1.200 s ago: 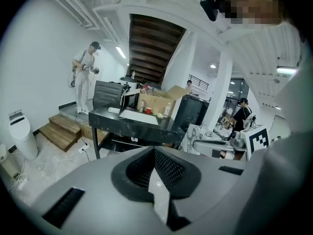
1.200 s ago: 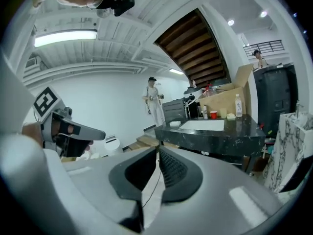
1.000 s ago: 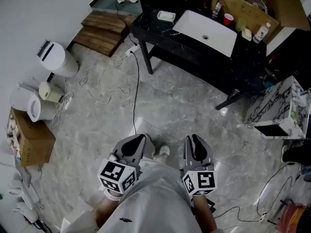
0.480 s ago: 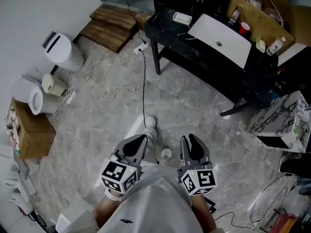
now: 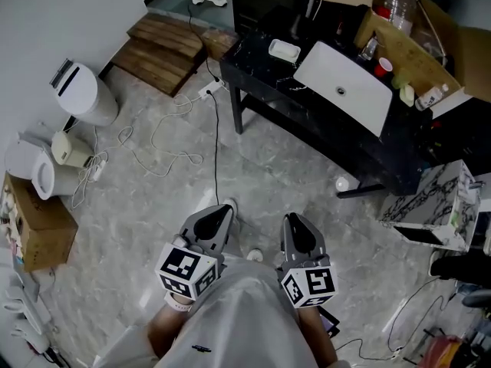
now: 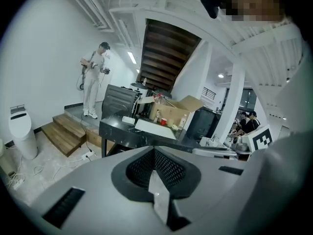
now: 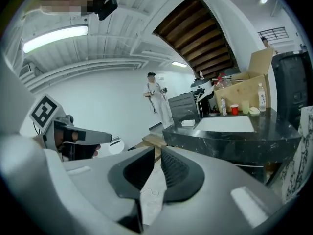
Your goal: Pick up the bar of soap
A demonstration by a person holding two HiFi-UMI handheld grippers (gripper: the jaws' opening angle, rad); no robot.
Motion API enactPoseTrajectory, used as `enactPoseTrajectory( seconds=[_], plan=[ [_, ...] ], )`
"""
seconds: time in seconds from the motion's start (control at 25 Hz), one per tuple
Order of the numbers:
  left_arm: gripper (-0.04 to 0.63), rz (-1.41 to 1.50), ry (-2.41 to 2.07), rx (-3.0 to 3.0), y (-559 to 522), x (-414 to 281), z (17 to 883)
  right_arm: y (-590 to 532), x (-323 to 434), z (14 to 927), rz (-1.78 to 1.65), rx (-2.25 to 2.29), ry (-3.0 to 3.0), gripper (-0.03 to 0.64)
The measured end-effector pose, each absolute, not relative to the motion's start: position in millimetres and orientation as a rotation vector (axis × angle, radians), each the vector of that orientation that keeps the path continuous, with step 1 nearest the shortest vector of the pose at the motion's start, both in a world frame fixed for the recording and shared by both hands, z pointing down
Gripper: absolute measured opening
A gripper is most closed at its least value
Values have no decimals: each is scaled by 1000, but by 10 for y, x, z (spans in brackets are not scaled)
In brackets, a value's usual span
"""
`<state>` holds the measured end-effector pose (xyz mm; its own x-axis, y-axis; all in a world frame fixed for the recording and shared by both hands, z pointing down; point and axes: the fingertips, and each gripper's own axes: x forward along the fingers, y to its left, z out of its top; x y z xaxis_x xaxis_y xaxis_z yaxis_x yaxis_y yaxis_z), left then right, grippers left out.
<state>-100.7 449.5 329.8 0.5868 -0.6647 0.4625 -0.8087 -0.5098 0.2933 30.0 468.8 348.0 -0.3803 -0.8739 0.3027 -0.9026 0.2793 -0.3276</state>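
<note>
The left gripper (image 5: 222, 211) (fingers pressed together, empty) and right gripper (image 5: 292, 221), fingers closing on nothing, hang well short of the black bench (image 5: 322, 121). A white soap dish (image 5: 284, 50) sits near its left end.

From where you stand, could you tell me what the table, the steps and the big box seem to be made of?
Table: black stone or a stone-look top, fairly glossy, with pale veins.
Steps: brown wood, with plank lines showing.
Box: plain tan cardboard, matte, with open folded flaps.
</note>
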Motion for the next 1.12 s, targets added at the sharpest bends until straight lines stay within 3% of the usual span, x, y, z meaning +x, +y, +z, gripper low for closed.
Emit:
enactPoseTrajectory(
  seconds=[0.52,1.12],
  plan=[
    [6,317,-1185,2379,3307,-1665,3036,3496,152,3173,552,1818,-2405,26],
    [6,251,-1172,2344,2864,-2328,3157,3008,-519,3121,499,1786,-2382,11]
  ],
)
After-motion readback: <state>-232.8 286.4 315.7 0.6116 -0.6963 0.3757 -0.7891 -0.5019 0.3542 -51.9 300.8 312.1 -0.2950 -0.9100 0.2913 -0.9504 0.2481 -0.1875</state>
